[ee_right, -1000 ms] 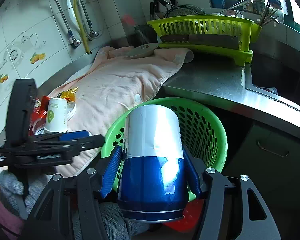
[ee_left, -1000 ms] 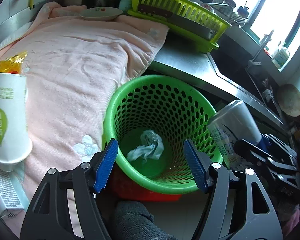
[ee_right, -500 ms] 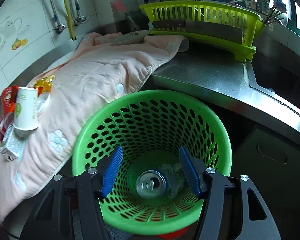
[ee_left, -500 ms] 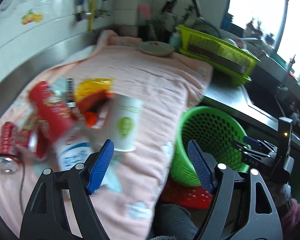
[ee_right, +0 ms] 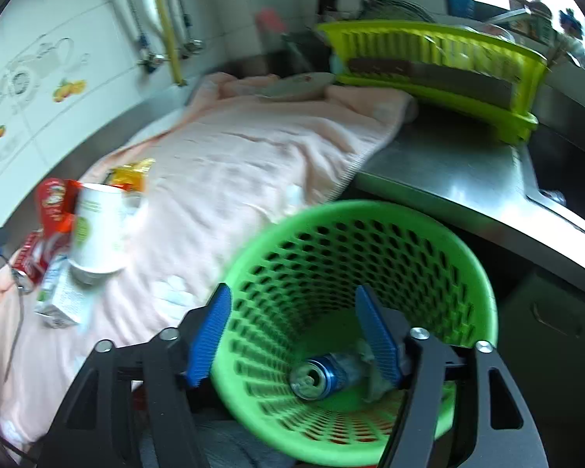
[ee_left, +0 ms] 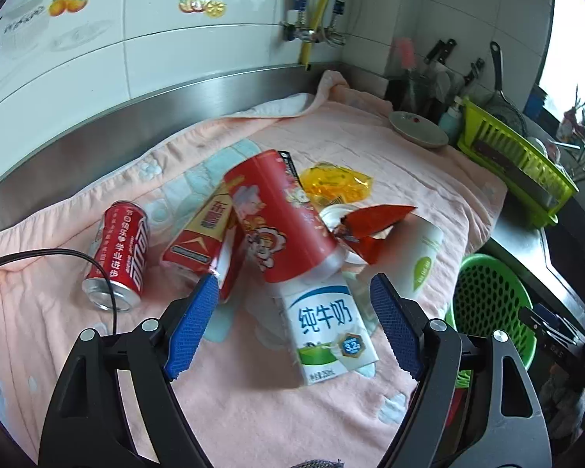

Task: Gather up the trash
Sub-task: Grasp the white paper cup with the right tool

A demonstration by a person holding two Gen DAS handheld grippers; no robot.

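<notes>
Now the left claw [ee_left: 292, 325] hangs over the pile of trash on the pink terry towel [ee_left: 370, 148] that covers the counter, whereas a second ago it looked down into the bin. Its blue pads stand wide, have just been opening further, and hold nothing. From left to right before it lie a red soda can [ee_left: 119, 255] on its side, a red and gold crushed carton [ee_left: 202, 234], a tall red printed cardboard tube [ee_left: 280, 216] leaning across the heap, a white and green milk carton [ee_left: 329, 329] directly between the pads but untouched, a yellow crinkled wrapper [ee_left: 337, 183], a torn orange-red foil packet [ee_left: 372, 226] and a white paper cup with a green leaf mark [ee_left: 421, 257].

Further right, the right claw [ee_right: 296, 337] hovers over the green perforated plastic basket [ee_right: 370, 214], which sits below the edge of the counter. A second ago it gripped the blue and silver drink can [ee_right: 323, 376]; that can now lies on its side at the bottom of the basket beside a crumpled white tissue [ee_right: 374, 386], and the jaws have just been opening, with nothing between them.

So one piece is delivered and both claws are free. The milk carton looks like the likely next pickup for the left claw, being nearest its pads; most of the trash remains on the towel.
</notes>
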